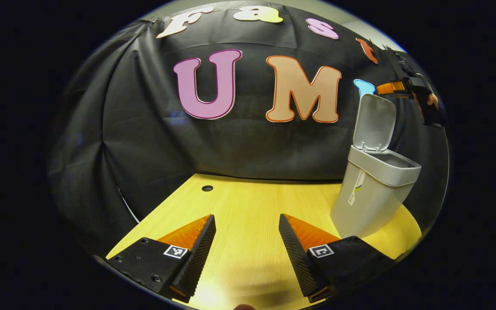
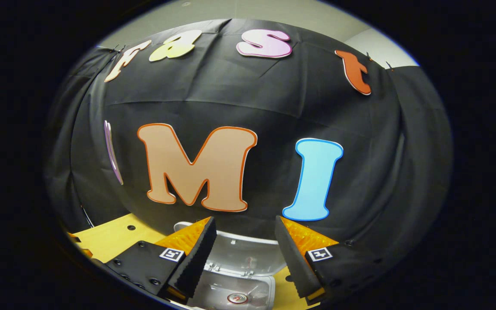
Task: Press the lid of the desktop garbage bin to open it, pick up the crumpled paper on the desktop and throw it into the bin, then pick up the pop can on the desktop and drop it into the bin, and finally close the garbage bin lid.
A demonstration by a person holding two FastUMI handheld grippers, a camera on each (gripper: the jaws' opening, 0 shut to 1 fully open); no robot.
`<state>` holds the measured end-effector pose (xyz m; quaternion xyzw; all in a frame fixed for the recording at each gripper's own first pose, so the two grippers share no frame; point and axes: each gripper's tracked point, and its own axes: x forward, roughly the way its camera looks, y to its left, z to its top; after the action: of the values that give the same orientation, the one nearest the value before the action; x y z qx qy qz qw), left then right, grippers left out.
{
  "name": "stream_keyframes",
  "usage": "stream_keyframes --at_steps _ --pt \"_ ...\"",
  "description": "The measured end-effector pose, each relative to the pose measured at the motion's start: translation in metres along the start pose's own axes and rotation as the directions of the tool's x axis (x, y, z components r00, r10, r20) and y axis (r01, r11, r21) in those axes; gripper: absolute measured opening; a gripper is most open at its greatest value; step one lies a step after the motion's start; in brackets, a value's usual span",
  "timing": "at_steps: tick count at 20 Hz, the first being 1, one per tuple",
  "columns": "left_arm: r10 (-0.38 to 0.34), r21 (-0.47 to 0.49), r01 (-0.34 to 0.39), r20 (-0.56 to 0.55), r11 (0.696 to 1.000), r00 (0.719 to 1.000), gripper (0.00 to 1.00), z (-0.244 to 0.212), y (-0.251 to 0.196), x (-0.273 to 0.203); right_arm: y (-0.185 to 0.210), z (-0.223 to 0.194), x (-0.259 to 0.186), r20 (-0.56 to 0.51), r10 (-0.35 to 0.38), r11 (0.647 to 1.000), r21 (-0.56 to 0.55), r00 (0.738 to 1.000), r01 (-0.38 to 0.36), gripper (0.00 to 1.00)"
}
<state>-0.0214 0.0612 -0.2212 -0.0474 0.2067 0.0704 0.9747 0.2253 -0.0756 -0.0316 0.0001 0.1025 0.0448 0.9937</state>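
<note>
The grey desktop bin stands at the right of the wooden table with its lid swung upright. My left gripper hovers open low over bare tabletop, left of the bin, with nothing between its fingers. The right gripper hangs above and behind the raised lid. In the right gripper view, my right gripper is open above the lid and the bin's mouth. The round top of the pop can lies inside the bin.
A small round hole sits in the table near its far left corner. The black cloth wall closes the back and the sides. A strip of tabletop with a hole lies left of the bin.
</note>
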Motion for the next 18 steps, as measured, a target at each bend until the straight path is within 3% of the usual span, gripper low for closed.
stream_keyframes --at_steps 5,8,18 --pt "0.039 -0.007 -0.039 0.002 0.999 0.999 0.86 -0.002 0.015 -0.006 0.005 -0.009 0.024 -0.037 -0.002 1.000 0.018 0.999 0.003 0.92" --pt "0.053 0.005 -0.053 0.018 0.999 0.998 0.86 0.002 0.024 -0.010 0.009 -0.010 0.022 -0.045 0.003 1.000 0.027 0.999 -0.002 0.86" --pt "0.015 0.057 -0.018 0.048 0.998 0.999 0.86 0.010 0.021 -0.013 0.020 -0.043 -0.043 -0.085 0.021 0.998 0.067 0.996 -0.015 0.85"
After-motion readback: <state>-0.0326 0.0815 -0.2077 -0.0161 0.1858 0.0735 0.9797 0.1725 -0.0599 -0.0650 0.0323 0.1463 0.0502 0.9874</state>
